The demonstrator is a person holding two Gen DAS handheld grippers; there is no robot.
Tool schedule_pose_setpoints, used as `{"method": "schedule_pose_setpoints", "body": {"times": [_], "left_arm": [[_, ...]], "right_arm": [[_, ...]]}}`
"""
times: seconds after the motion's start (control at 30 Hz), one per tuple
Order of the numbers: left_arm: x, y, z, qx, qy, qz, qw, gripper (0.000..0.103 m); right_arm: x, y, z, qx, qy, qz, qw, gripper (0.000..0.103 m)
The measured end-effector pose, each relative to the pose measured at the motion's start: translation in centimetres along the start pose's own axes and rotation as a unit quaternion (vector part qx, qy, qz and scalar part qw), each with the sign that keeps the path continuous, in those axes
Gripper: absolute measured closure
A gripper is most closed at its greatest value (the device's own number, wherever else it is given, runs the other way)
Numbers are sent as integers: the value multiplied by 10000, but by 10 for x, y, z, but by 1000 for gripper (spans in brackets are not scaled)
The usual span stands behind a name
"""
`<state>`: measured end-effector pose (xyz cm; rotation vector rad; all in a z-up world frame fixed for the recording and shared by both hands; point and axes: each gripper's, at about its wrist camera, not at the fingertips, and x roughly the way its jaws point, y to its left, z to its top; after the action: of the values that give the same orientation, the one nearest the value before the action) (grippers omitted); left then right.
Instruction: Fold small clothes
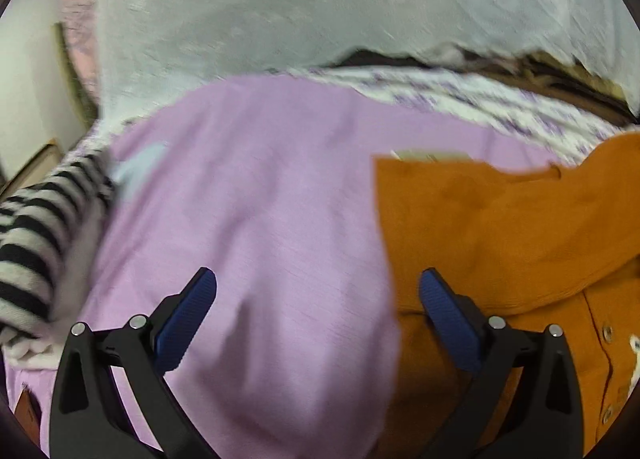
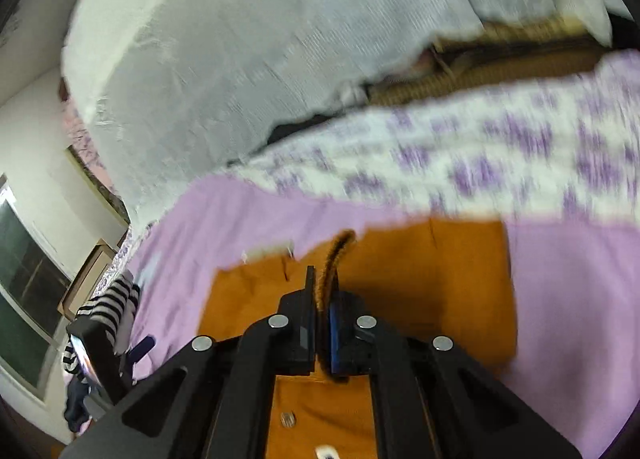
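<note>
Orange garment (image 2: 420,279) flat on bed's lilac sheet (image 2: 240,219); right gripper (image 2: 323,323) clenched on its edge, left gripper (image 1: 318,295) released, empty. Risk: thin pinch slips, fold collapses.

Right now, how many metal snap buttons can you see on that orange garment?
3 across both views. On the orange garment, the left wrist view shows two near its right edge: upper snap, lower snap. The right wrist view shows one, possibly the same. Folds may hide more.
</note>
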<state>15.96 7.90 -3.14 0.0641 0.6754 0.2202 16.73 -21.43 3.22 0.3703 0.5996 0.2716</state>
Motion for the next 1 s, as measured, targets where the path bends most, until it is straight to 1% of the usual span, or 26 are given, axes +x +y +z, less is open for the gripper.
{"method": "schedule_pose_setpoints", "body": {"times": [0.03, 0.07, 0.1, 0.13, 0.2, 0.23, 0.27, 0.3, 0.37, 0.4, 0.47, 0.5, 0.57, 0.67, 0.73, 0.77, 0.8, 0.83, 0.87, 0.93, 0.97, 1.0], "left_arm": [[0, 4, 1, -92, -21, 40, 9999, 4], [3, 8, 1, -204, 61, 38, 9998, 4], [11, 10, 1, -259, 277, -21, 9993, 4], [21, 10, 0, -270, 543, -99, 9981, 4], [35, 13, 0, -334, 926, -242, 9948, 4], [35, 15, -1, -394, 923, -285, 9945, 4], [33, 18, -1, -445, 865, -296, 9948, 4], [30, 19, 0, -470, 778, -273, 9955, 4], [20, 18, 2, -445, 520, -221, 9974, 4], [15, 17, 3, -408, 402, -214, 9981, 4], [4, 12, 8, -284, 123, -189, 9993, 4], [-2, 8, 12, -211, 30, -171, 9996, 4], [-8, -7, 23, 46, -94, -178, 9998, 4], [-3, -31, 34, 391, -80, -105, 9991, 4], [11, -43, 33, 541, 88, -50, 9985, 4], [23, -47, 30, 589, 268, 35, 9979, 4], [41, -48, 23, 618, 608, 73, 9962, 4], [51, -45, 20, 557, 858, -96, 9947, 4], [56, -35, 22, 310, 1004, -342, 9939, 4], [61, -16, 23, -203, 1153, -653, 9910, 4], [64, -11, 21, -320, 1224, -822, 9886, 4], [64, -9, 21, -349, 1223, -859, 9881, 4]], "right_arm": [[2, -3, 3, -58, -44, -101, 9999, 98], [9, -12, 2, -107, -47, -332, 9994, 98], [18, -23, 0, -66, 65, -514, 9986, 98], [30, -37, -5, 2, 303, -665, 9973, 98], [61, -69, -25, 348, 991, -834, 9910, 96], [63, -82, -33, 614, 986, -630, 9912, 97], [58, -88, -32, 821, 873, -441, 9918, 96], [50, -90, -27, 965, 808, -388, 9913, 92], [32, -87, -18, 857, 418, -405, 9946, 79], [21, -83, -15, 760, 219, -434, 9959, 77], [11, -76, -11, 595, 40, -437, 9973, 76], [9, -72, -8, 515, 24, -335, 9981, 76], [13, -64, -7, 412, 125, -204, 9989, 76], [32, -53, -11, 138, 405, -196, 9989, 76], [49, -57, -17, 54, 698, -346, 9969, 75], [53, -60, -23, 81, 793, -410, 9960, 73], [59, -68, -28, 188, 938, -438, 9945, 73], [61, -75, -30, 308, 986, -331, 9941, 75], [59, -79, -30, 401, 973, -262, 9941, 77], [56, -82, -29, 469, 963, -239, 9940, 79], [55, -82, -30, 449, 944, -254, 9942, 79], [53, -81, -31, 434, 921, -279, 9944, 79]]}}
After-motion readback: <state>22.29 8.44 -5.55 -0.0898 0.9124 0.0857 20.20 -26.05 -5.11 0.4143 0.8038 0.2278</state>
